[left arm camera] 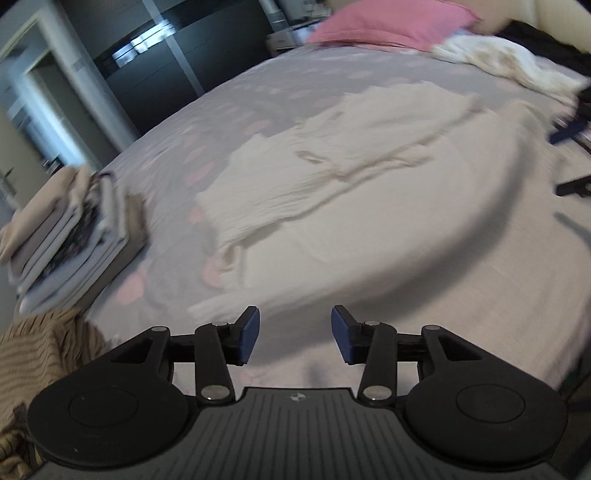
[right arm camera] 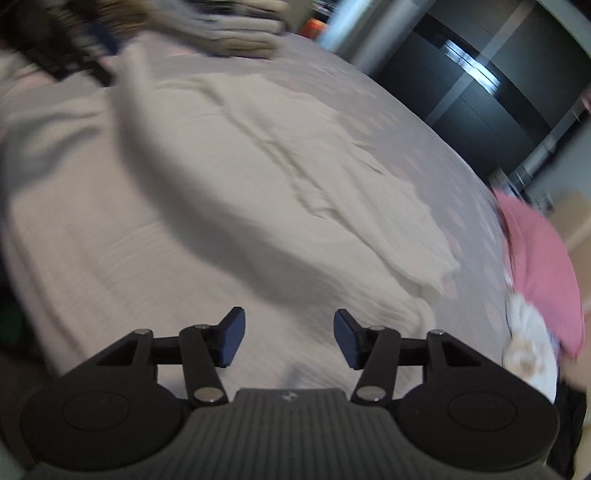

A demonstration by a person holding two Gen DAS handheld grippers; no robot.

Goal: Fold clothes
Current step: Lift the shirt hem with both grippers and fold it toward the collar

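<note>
L gripper (left arm camera: 294, 334): jaws apart, nothing between them, hovering over the near edge of the cream garment (left arm camera: 332, 192). R gripper (right arm camera: 289, 338): also apart and empty, likewise over cream cloth at its own near edge. Both views are motion-blurred, so fine detail is soft.

Key relation: the garment lies straight ahead of both grippers, spread on the grey bedspread w/ pink spots (left arm camera: 236, 107). In the L view its long axis runs diagonally, from near-left to far-right, w/ a bunched ridge of fabric along the middle. In the R view the same cream garment (right arm camera: 280, 192) runs away from the gripper toward far-left, its ragged edge falling off to the right onto the spotted spread. Cloth appears to sit directly under both sets of pads; can't tell if either touches it. Neither arm looks clearly nearer; both seem about equally placed at the near hem, one per side. My read: next move needs both to close on the near edge and carry it away along the long axis; the wrinkled ridge may drag.

Further out, L view: a stack of folded clothes (left arm camera: 70, 236) at left, well apart from the garment; a tan ribbed knit (left arm camera: 40, 350) near-left. Far right, a crumpled white item (left arm camera: 509, 62), then a pink pillow (left arm camera: 391, 22) at the far end. The R gripper's dark tip (left arm camera: 570, 129) shows at the right edge.
</note>
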